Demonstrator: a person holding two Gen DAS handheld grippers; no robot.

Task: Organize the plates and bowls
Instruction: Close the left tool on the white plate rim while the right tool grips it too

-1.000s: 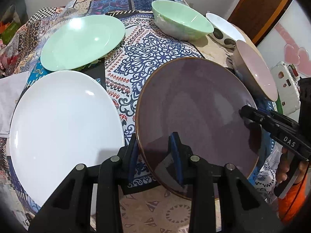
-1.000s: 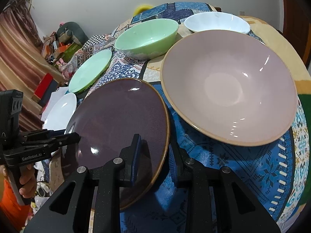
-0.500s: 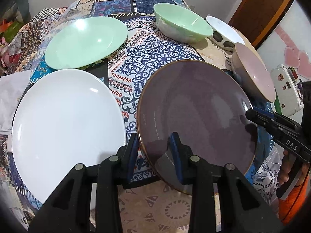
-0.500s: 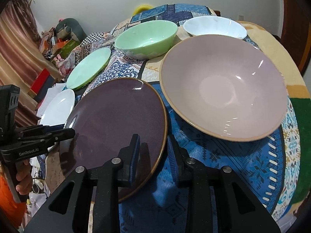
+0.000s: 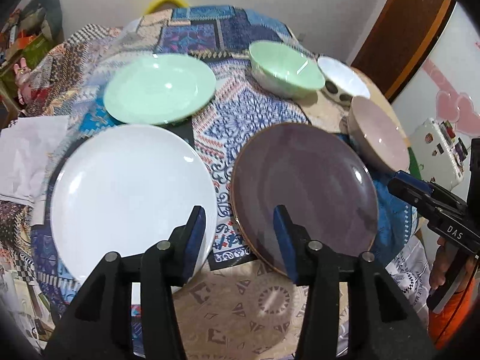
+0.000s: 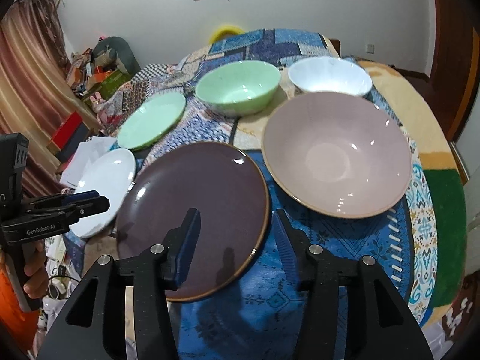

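Note:
The dark purple plate point(image 5: 303, 192) point(image 6: 195, 204) lies flat on the patterned tablecloth. My left gripper point(image 5: 238, 213) hangs above its left rim, jaws opening, one finger over the white plate point(image 5: 129, 189) point(image 6: 105, 186). My right gripper point(image 6: 236, 214) hovers over the purple plate's right rim, jaws opening too. No pad presses on the plate. Each gripper shows at the edge of the other's view: the right gripper point(image 5: 399, 183), the left gripper point(image 6: 90, 201). Further back sit a green plate point(image 5: 159, 88), a green bowl point(image 6: 238, 87), a white bowl point(image 6: 330, 76) and a big pink bowl point(image 6: 336, 156).
Crumpled white paper point(image 5: 27, 150) lies at the table's left edge. A white box with stickers point(image 5: 438, 150) stands off the right side. Clutter point(image 6: 99, 72) and a curtain fill the room's left. A wooden door point(image 5: 414, 21) is at the back right.
Both grippers held the purple plate by its rim; both have opened and let it go. They have risen and drawn back, and the plate rests flat on the cloth.

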